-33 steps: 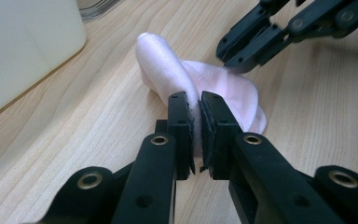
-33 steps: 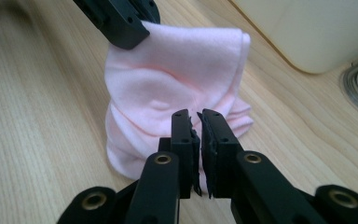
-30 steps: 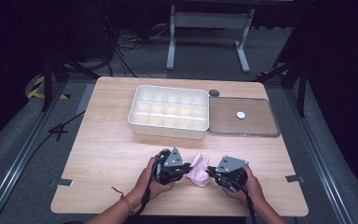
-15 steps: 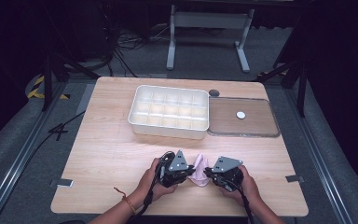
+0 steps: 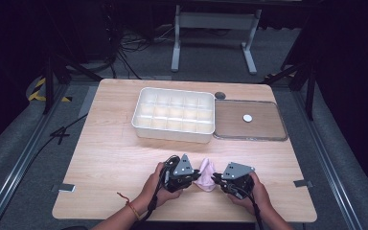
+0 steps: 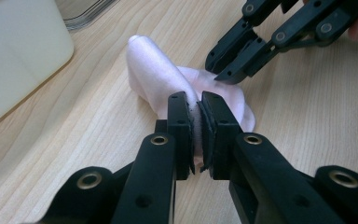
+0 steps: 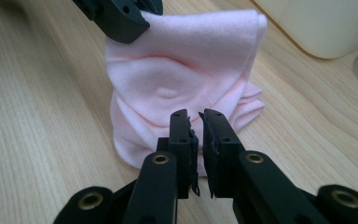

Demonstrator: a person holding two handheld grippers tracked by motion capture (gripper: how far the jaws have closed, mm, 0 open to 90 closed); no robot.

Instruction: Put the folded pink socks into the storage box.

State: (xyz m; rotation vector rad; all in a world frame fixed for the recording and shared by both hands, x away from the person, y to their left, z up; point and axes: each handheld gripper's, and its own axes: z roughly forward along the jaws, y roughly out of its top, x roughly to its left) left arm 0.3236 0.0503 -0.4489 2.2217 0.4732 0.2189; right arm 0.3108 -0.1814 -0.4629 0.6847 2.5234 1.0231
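Just behind the pink cloth (image 5: 206,173), pinched by left gripper (image 6: 198,119) fingers, right gripper (image 7: 196,125) fingers nearly together, sits a white tray (image 5: 172,132).

Your right gripper (image 7: 198,122) rises from the bottom edge, its two black jaws standing close together with a narrow slit between the ragged pads. You hold them at the near, lower edge of a soft pale-pink folded cloth (image 7: 182,88), which lies bunched in layered folds on the light wooden tabletop (image 7: 37,116); whether the pads pinch any fabric cannot be told. At the top left, the black tip of your left gripper (image 7: 121,18) rests on the cloth's upper corner. A cream plastic container's rounded wall (image 7: 326,23) stands at the upper right, just beyond the cloth.
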